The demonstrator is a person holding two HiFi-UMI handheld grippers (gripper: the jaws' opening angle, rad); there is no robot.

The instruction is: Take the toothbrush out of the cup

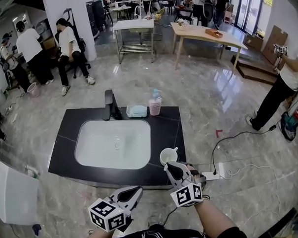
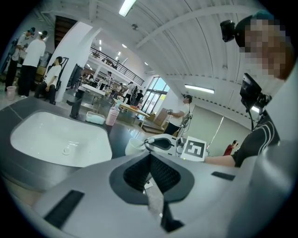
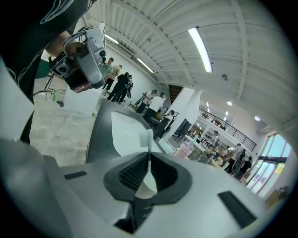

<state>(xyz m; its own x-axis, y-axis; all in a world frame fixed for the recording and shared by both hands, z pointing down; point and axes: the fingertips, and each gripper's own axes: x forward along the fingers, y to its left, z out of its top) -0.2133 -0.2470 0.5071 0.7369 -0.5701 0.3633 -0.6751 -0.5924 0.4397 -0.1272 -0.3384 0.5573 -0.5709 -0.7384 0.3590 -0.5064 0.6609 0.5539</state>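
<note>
Half done at best, going by the grip. Clamped in the right gripper (image 3: 149, 158): the toothbrush (image 3: 148, 141), pinched by its thin stem, pads closed flat on it, brush end poking out past the jaw tips toward 12 o'clock in the right gripper view. Directly behind the jaws, the white of the cup (image 1: 168, 155), so apparently not lifted clear yet; lower end of the stem hidden, depth inside impossible to tell. From the head view: cup upright on the black counter (image 1: 166, 125), just off the sink (image 1: 113, 142) at 4 o'clock, right gripper touching or nearly touching it from 5 o'clock. Idle at 8 o'clock of the right one, off the counter's near edge: the left gripper (image 1: 136, 192), jaws pressed together on nothing. Done, then: reaching in and getting hold. Left to do: drawing the toothbrush up toward 12 o'clock until the stem clears the rim, then carrying it away. Light cup, unsteadied, so likely to tip or ride along with a slanted pull; worth keeping the lift straight.
</note>
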